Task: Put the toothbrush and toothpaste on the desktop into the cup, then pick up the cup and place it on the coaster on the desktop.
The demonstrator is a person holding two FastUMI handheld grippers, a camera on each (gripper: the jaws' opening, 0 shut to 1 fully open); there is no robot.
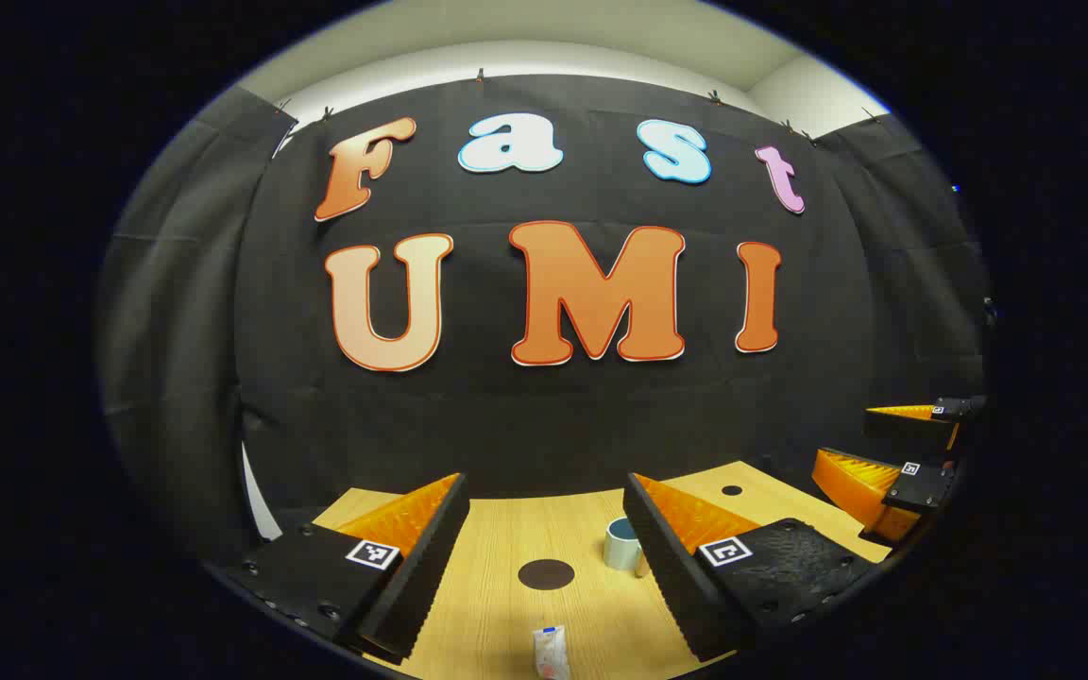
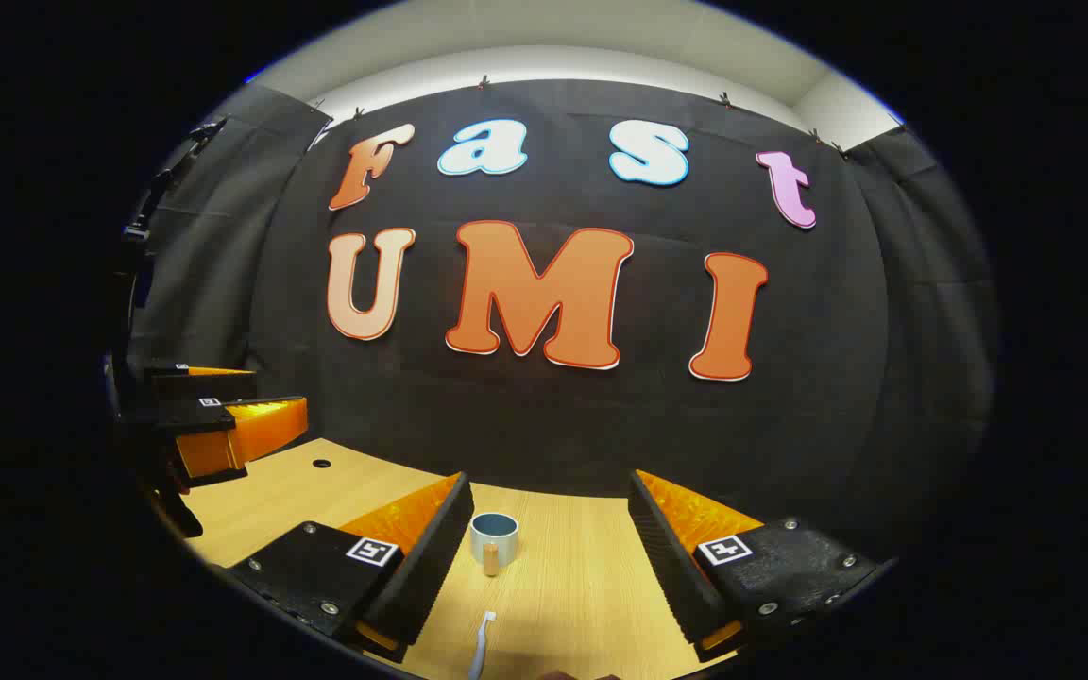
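Both hand-held grippers hovering wide open and empty, left hand-held gripper (image 1: 544, 538), right hand-held gripper (image 2: 549, 534), cup (image 2: 493, 538) standing ahead, coaster (image 1: 545, 573) between left fingers, toothpaste (image 1: 551, 652) and toothbrush (image 2: 481, 642) lying near on bench (image 2: 582, 586).

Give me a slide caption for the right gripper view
Open right gripper above wooden desktop, cup and toothbrush ahead.

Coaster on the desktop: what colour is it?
Dark brown, nearly black coaster; it shows best in the left gripper view.

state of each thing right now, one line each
cup: upright on the desk, nothing in it that shows
toothbrush: lying flat on the desk, not held
toothpaste: lying on the desk, not held
coaster: bare, nothing on it
left hand-held gripper: open, holding nothing
right hand-held gripper: open, holding nothing
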